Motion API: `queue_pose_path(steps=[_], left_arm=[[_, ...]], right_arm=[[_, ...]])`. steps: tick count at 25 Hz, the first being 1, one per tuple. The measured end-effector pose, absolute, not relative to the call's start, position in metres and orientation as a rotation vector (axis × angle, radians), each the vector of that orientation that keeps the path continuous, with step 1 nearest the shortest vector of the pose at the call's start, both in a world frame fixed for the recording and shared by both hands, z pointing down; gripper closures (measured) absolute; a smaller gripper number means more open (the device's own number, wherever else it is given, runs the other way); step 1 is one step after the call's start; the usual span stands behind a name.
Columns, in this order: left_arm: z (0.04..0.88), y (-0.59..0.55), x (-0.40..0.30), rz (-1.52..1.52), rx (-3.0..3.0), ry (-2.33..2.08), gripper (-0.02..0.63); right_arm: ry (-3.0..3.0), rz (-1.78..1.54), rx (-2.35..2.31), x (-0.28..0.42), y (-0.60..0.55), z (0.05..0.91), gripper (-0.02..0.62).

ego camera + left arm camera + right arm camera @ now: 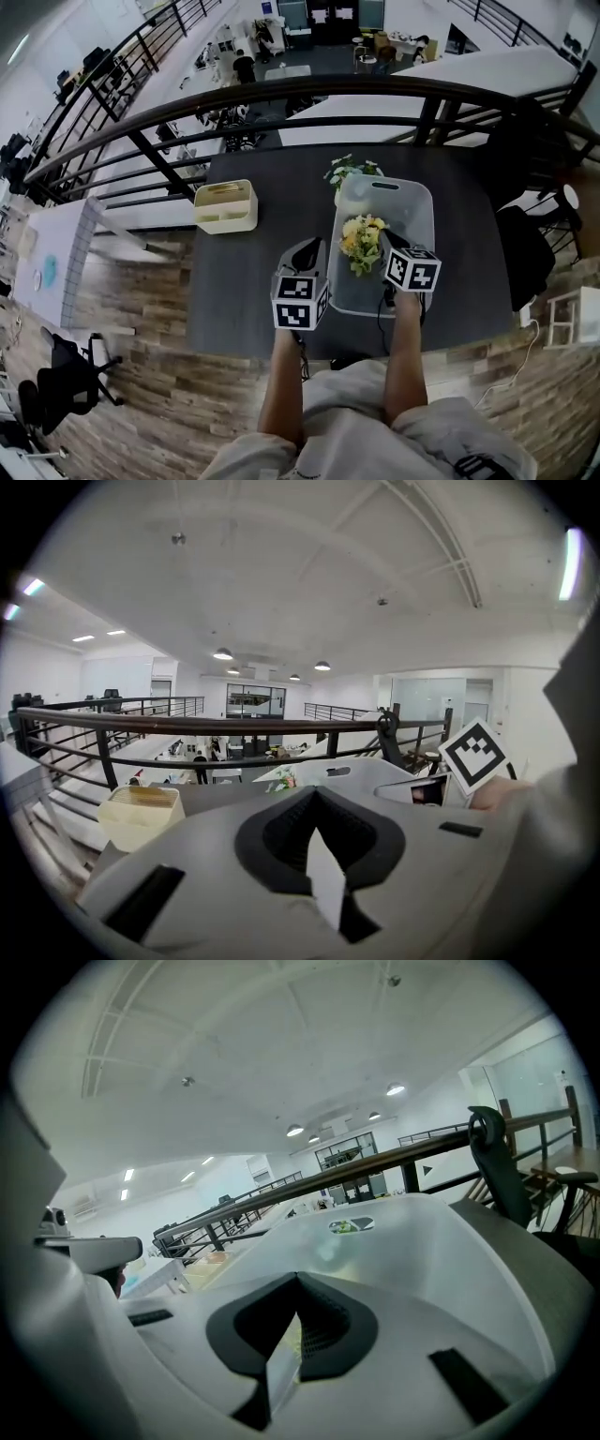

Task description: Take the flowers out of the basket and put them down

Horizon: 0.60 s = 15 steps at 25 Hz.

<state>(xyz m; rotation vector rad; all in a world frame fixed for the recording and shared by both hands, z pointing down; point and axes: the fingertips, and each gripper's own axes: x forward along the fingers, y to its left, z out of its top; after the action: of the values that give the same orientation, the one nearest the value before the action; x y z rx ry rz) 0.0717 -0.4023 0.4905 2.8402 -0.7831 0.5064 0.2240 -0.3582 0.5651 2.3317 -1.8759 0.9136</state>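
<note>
Gently: the flowers point(363, 242) look light and crushable, so pinch the stems. Your left gripper point(305, 253) and right gripper point(393, 240) are both closed, empty.

An open-plan office: a mezzanine railing point(394, 82) overlooks rows of desks point(225, 52) below.

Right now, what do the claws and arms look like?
Both alike: the left claw and right claw have pale grey shells, a black ribbed V-shaped lining and black slots. Each carries a cube of black-and-white square markers. Forearms bare, no sleeves.
</note>
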Motion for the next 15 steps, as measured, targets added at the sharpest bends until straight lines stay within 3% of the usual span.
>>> queue_pose_path(steps=[15], left_arm=[[0.502, -0.428, 0.099, 0.558, 2.893, -0.564, 0.587]], right_arm=[[-1.828, 1.001, 2.498, 0.243, -0.364, 0.577, 0.580]])
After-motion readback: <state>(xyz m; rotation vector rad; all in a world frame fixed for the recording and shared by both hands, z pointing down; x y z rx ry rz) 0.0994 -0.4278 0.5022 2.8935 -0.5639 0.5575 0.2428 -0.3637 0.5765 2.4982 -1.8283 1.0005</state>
